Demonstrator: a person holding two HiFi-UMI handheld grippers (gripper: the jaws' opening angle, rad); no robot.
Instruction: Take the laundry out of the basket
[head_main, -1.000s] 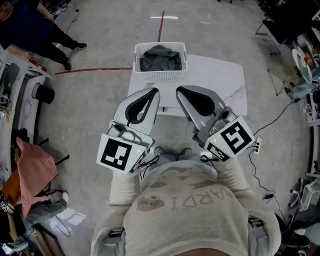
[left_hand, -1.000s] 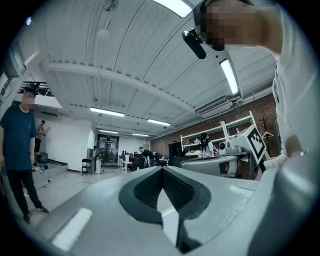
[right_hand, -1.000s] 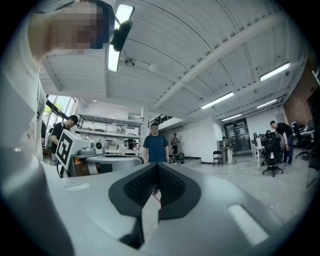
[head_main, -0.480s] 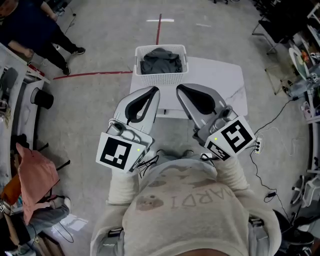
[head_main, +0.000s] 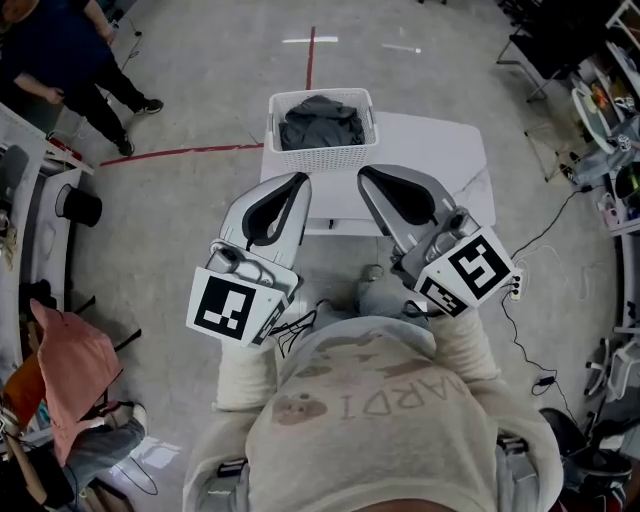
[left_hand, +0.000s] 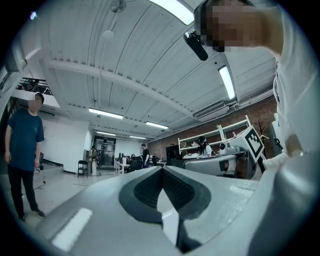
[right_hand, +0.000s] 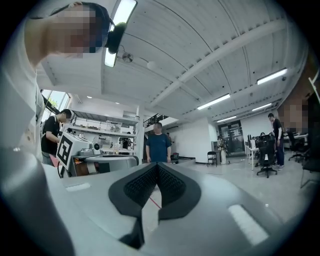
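We stand short of the white worktop (head_main: 440, 160), left tool (head_main: 299, 179) and right tool (head_main: 365, 173) both held level, jaws pressed together on nothing. At twelve o'clock the dark grey laundry (head_main: 320, 120) lies heaped in the white basket (head_main: 322, 152) at the worktop's far left corner. By our reading nothing is out yet: reaching, gripping and lifting all remain.

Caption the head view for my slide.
Left gripper and right gripper, shut, face basket of dark laundry on table.
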